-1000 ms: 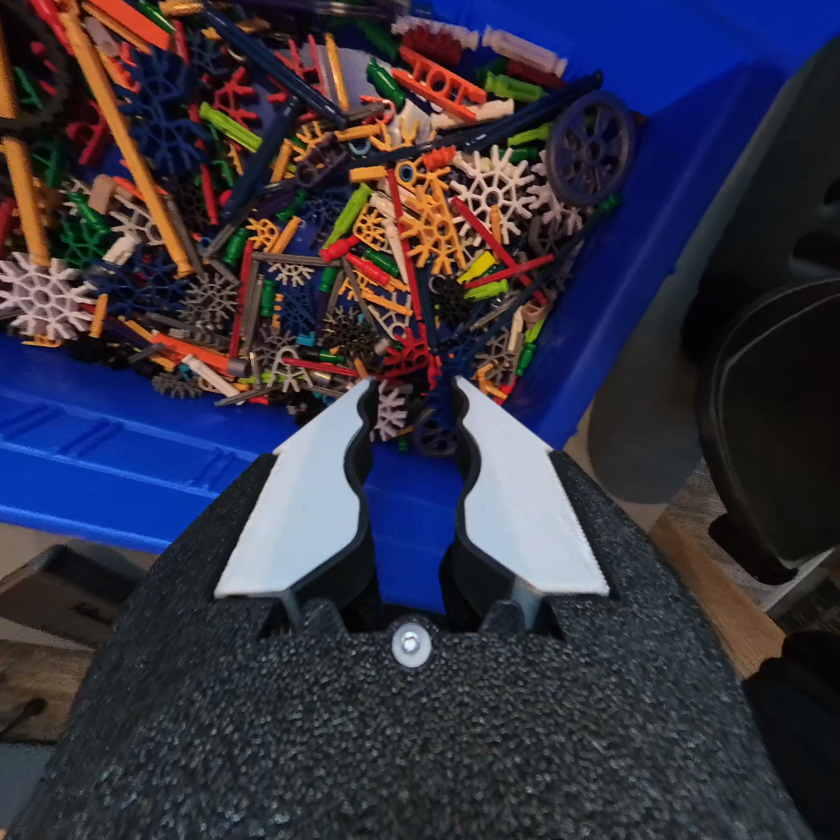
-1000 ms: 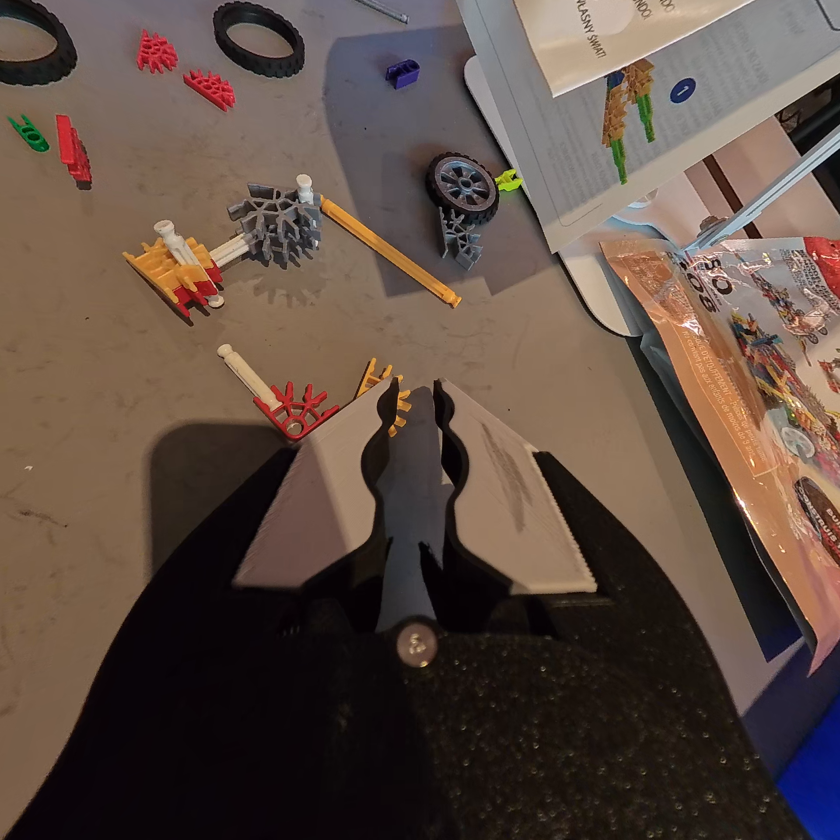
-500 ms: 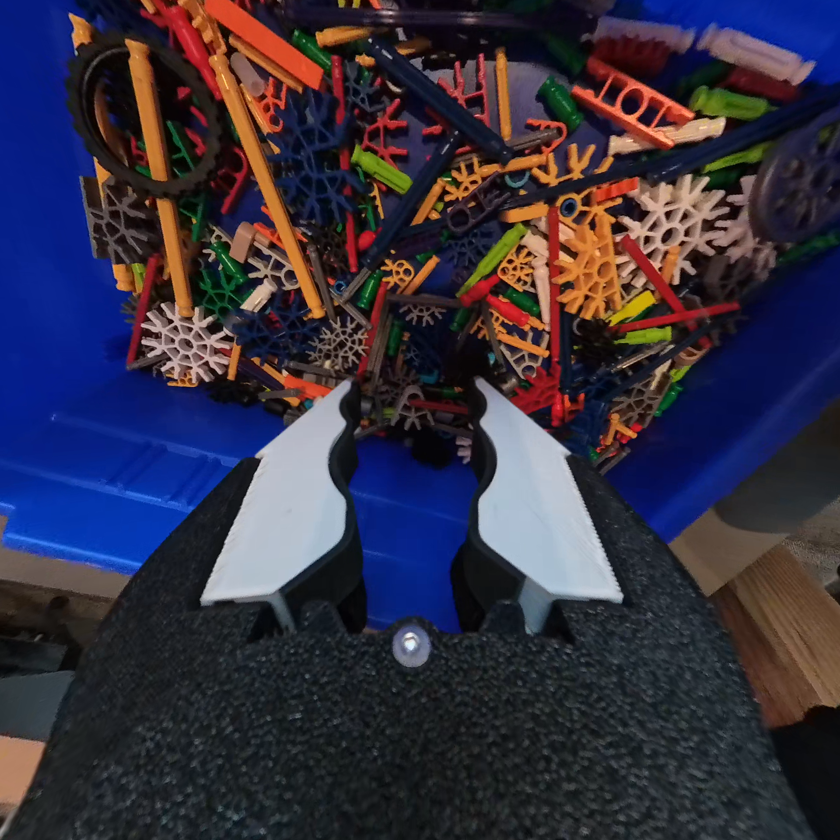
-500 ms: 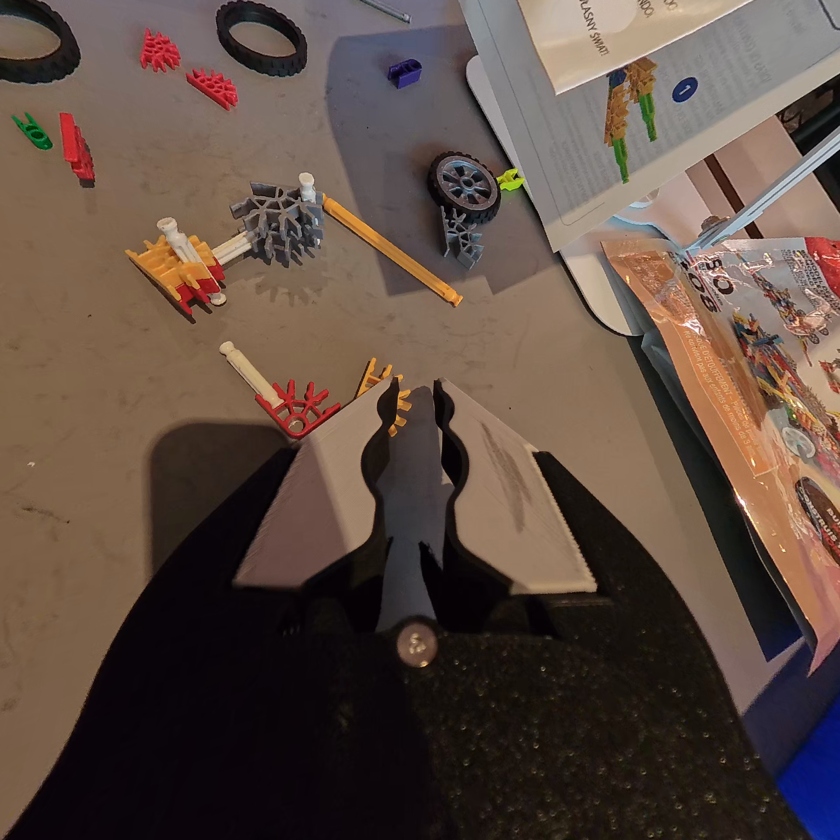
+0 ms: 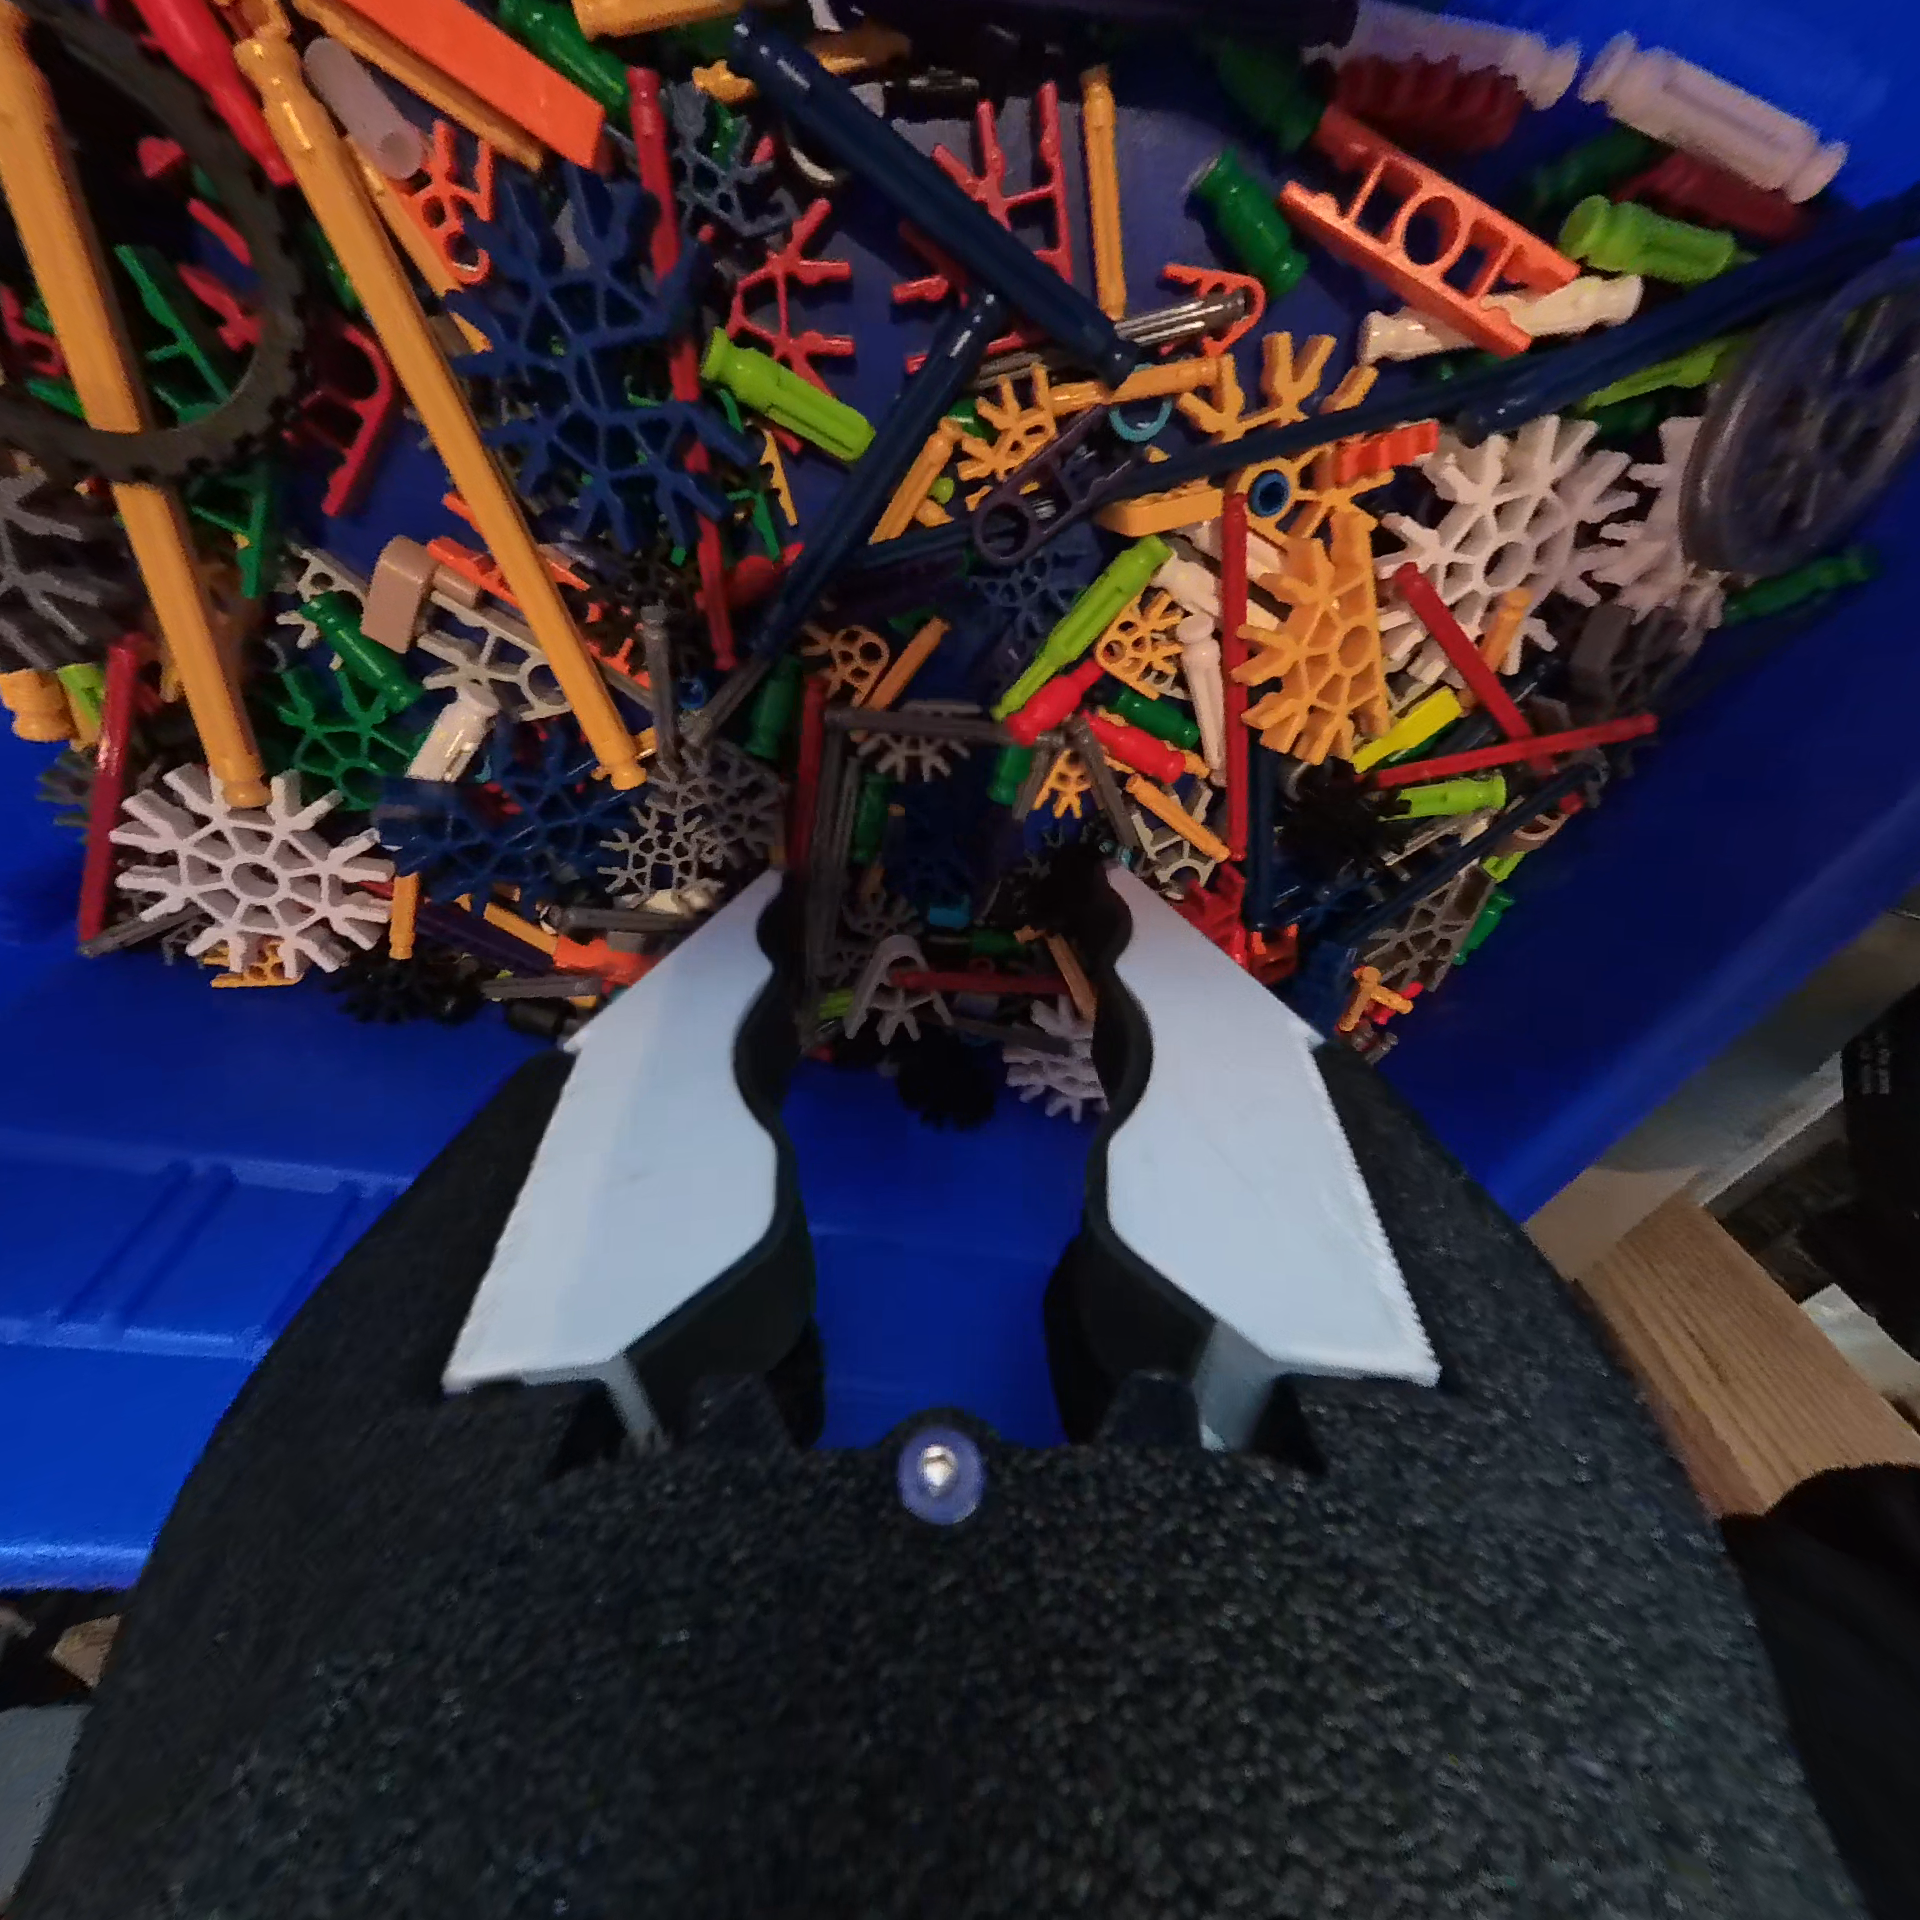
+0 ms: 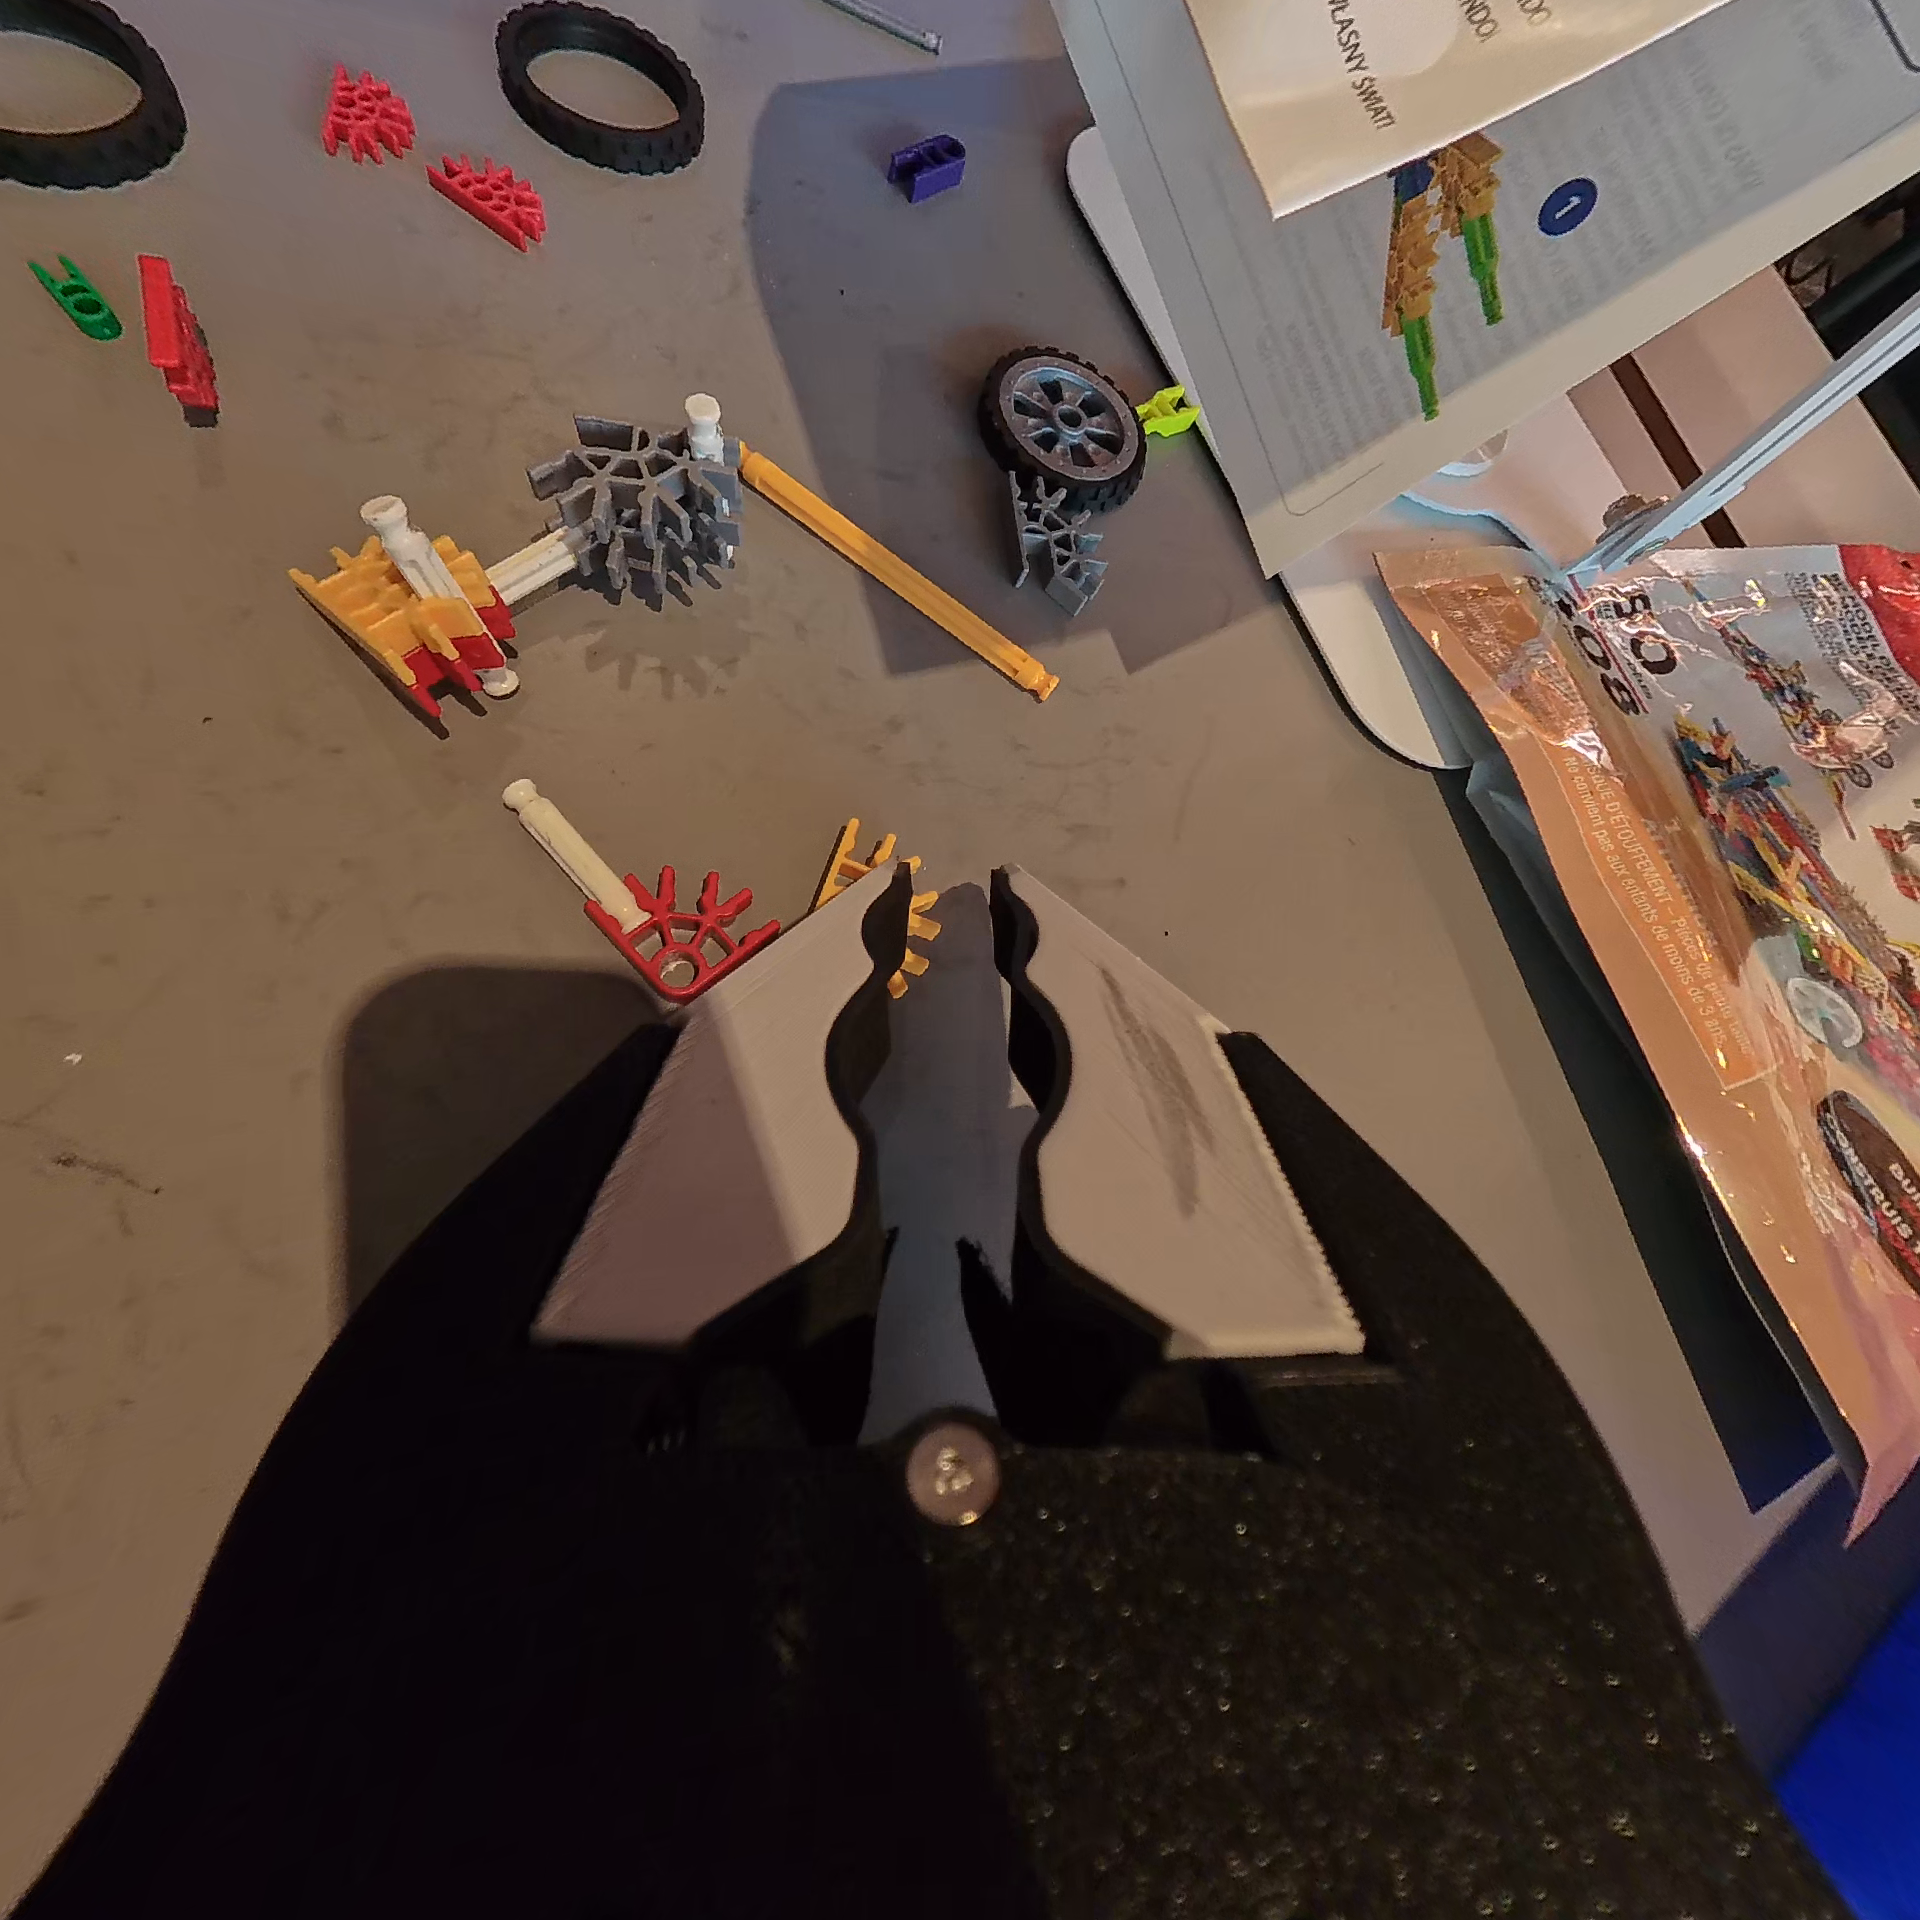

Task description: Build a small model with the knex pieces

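Note:
My left gripper is open and empty. It hangs low over a heap of coloured construction-toy rods and connectors in a blue bin; its fingertips straddle small dark and grey pieces at the heap's near edge. My right gripper hovers over a grey table with only a narrow gap between its jaws and nothing in it. A yellow connector lies partly under its left fingertip. A red connector with a white rod lies just left of it.
On the table are a grey, yellow and red assembly with a yellow rod, a small wheel, two black tyres, loose red connectors, a booklet and a plastic bag. A wooden edge lies right of the bin. The left gripper's tips are roughly 45 cm from the right gripper's.
My left gripper has moved left and closer down into the bin, and its jaws have opened wider. The right gripper has stayed still.

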`<state>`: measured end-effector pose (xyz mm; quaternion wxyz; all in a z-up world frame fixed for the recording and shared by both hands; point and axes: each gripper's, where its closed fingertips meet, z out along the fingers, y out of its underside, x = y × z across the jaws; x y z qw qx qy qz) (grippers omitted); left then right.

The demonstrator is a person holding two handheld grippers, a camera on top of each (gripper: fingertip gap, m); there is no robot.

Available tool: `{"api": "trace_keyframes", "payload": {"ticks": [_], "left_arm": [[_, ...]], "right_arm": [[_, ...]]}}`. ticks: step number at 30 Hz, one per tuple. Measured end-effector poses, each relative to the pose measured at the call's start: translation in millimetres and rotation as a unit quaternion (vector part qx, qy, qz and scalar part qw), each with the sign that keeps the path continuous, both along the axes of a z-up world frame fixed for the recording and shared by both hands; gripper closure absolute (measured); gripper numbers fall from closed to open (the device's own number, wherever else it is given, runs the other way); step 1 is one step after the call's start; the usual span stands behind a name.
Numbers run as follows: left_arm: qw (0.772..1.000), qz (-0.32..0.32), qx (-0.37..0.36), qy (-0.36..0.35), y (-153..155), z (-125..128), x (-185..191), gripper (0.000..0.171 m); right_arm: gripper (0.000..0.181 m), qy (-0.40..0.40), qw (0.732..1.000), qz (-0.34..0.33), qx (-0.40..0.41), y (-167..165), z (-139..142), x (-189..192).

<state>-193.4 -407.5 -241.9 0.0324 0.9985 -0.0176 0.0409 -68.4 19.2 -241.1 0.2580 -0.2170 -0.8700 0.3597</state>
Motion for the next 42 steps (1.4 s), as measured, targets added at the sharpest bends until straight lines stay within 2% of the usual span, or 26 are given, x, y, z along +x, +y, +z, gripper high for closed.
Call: {"api": "trace_keyframes", "payload": {"ticks": [21, 31, 42], "left_arm": [[0.996, -0.038, 0.008, -0.077, -12, 12, 58, 0.138], [0.999, -0.006, 0.039, -0.017, -12, 27, 34, 0.133], [0.998, 0.002, 0.061, 0.025, 3, 28, 13, 0.127]], "right_arm": [[0.167, 0.001, 1.000, 0.002, 0.001, 0, 0, 1], [0.167, 0.002, 1.000, 0.002, 0.002, 0, 0, 1], [0.168, 0.002, 1.000, 0.004, 0.003, 0, 0, 2]]}}
